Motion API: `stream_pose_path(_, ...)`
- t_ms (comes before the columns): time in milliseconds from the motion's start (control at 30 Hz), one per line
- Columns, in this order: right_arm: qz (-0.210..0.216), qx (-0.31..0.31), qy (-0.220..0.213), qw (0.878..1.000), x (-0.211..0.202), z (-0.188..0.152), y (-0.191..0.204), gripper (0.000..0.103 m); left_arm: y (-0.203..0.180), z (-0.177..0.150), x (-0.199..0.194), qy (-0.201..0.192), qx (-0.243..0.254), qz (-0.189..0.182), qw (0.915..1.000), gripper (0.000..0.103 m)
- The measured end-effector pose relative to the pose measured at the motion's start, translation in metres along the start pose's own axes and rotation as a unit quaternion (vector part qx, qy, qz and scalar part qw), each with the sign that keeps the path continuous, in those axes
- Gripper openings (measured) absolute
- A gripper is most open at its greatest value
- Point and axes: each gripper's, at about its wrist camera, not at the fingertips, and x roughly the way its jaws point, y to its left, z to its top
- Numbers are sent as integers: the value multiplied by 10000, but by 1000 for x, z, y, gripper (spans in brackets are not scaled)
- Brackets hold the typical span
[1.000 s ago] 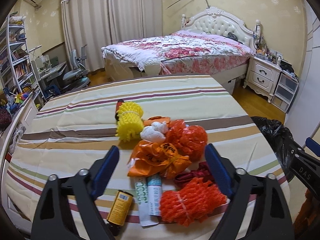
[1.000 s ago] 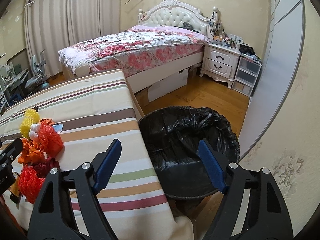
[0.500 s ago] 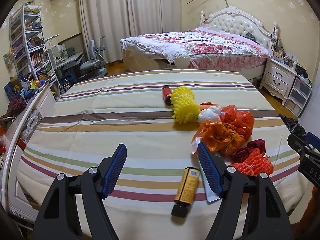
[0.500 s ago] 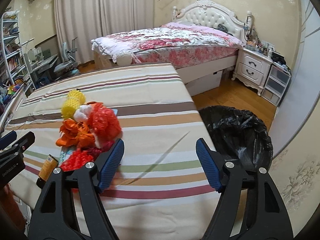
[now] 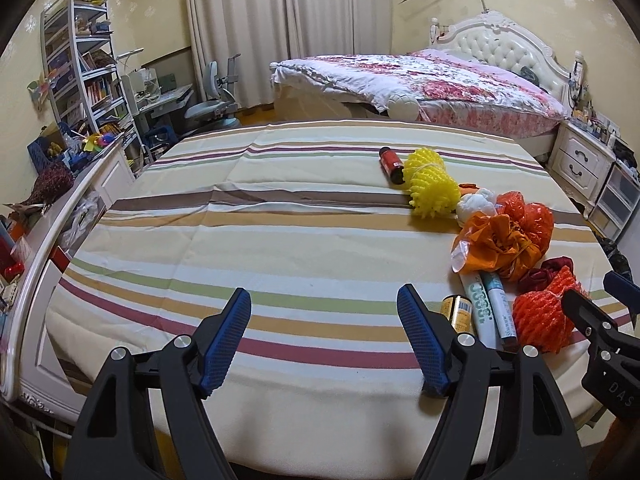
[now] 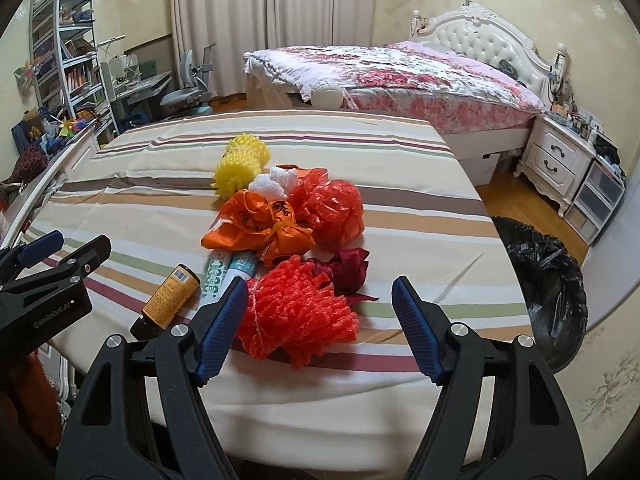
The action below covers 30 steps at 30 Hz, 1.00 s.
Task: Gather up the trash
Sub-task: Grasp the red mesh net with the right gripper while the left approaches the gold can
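Note:
A heap of trash lies on the striped table [image 6: 420, 208]: a red foam net [image 6: 298, 314], a dark red wad [image 6: 346, 270], an orange bag [image 6: 260, 226], a red bag [image 6: 332, 208], a white wad [image 6: 276, 180], a yellow foam net [image 6: 240, 160], two tubes [image 6: 224, 270] and a brown bottle [image 6: 170, 300]. My right gripper [image 6: 320, 320] is open and empty, with the red foam net just ahead between its jaws. My left gripper [image 5: 328, 328] is open and empty over bare cloth, left of the heap [image 5: 500, 240]. A small red bottle [image 5: 391, 165] lies behind the yellow net [image 5: 430, 188].
A bin lined with a black bag [image 6: 548, 276] stands on the floor right of the table. A bed [image 6: 400, 76] and a nightstand [image 6: 556, 160] are behind. A shelf [image 5: 80, 68] and a desk with a chair [image 5: 208, 100] are at the left.
My left gripper has swung left, off the heap to bare cloth. My right gripper has swung left from the bin to face the red foam net.

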Motion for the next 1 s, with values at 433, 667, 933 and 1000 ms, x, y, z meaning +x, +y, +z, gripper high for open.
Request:
stream_pose_path(433,403,-250,88,9988,0,-8,17,52,0,-5,4,95,12,-134,9999,76)
stream_pose_path(667,379,-191,-57,9991,-9,-6,13,40,-8,-8,3,66,102,-183,9998,76)
stream_pose_path(933,167,27,-333,9993,-22,3,-10,40,-20,-9,2,84,234,-431,9988,76)
stream_pose_path(1000,51,82,-377,9992,-22,3,-18,40,-27,-10,2,99,284,-515,9982,76)
